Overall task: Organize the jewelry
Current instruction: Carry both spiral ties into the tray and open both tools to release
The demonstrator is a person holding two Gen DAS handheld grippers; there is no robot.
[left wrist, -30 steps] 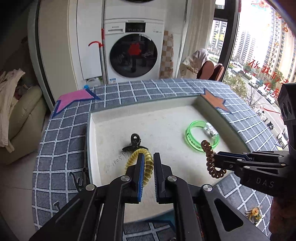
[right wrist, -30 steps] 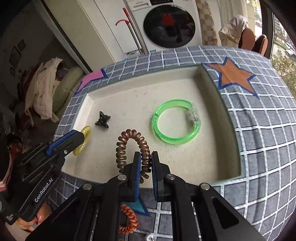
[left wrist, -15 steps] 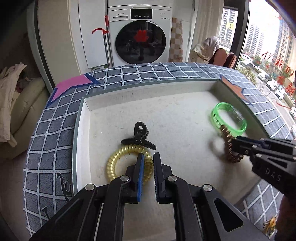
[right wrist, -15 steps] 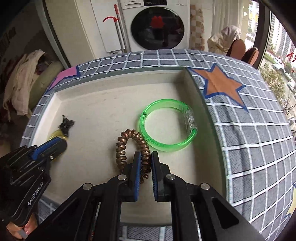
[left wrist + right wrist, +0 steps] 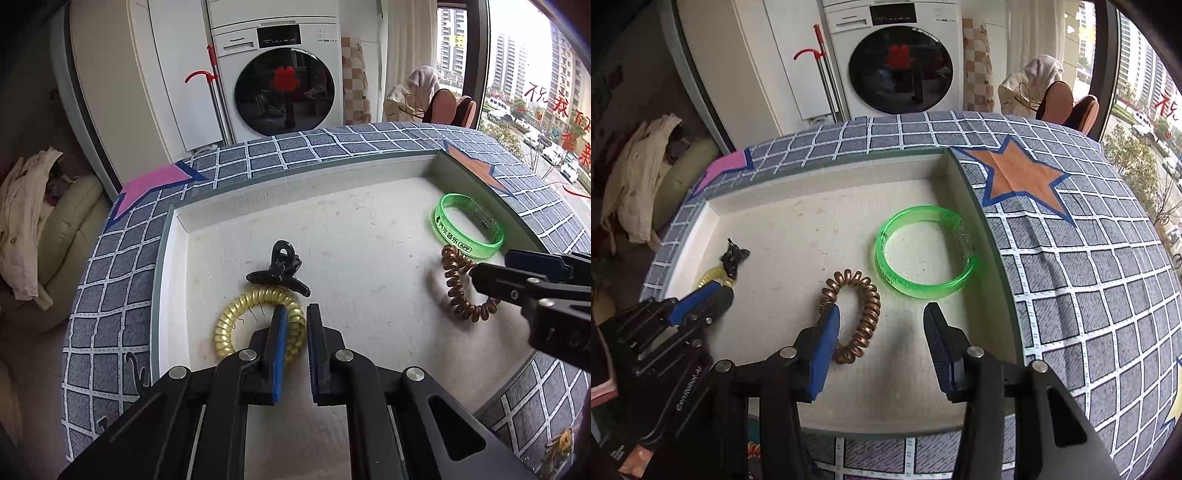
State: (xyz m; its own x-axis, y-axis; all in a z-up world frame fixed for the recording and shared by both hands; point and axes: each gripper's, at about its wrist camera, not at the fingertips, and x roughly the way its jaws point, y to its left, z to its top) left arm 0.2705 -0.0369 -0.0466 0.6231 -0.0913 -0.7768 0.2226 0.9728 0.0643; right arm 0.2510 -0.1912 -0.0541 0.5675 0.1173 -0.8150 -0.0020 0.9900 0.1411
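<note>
A shallow white tray (image 5: 369, 206) sits on a grey checked cloth. My left gripper (image 5: 296, 317) is shut on a yellow coil hair tie (image 5: 240, 314) that rests on the tray floor, next to a black hair claw (image 5: 279, 267). My right gripper (image 5: 882, 321) is open; the brown coil hair tie (image 5: 858, 314) lies on the tray floor against its left finger, released. A green bangle (image 5: 923, 254) lies just beyond it near the tray's right wall. The brown coil (image 5: 461, 291) and the bangle (image 5: 467, 230) also show in the left wrist view.
The cloth (image 5: 1089, 277) has an orange star (image 5: 1019, 177) and a pink star (image 5: 151, 184). A small gold ornament (image 5: 559, 443) and an orange coil (image 5: 753, 452) lie on the cloth outside the tray. A washing machine (image 5: 277, 74) stands behind.
Both grippers lowered their coils into the tray. My right gripper opened and let go of the brown coil. My left gripper stays closed on the yellow coil, which now rests down.
</note>
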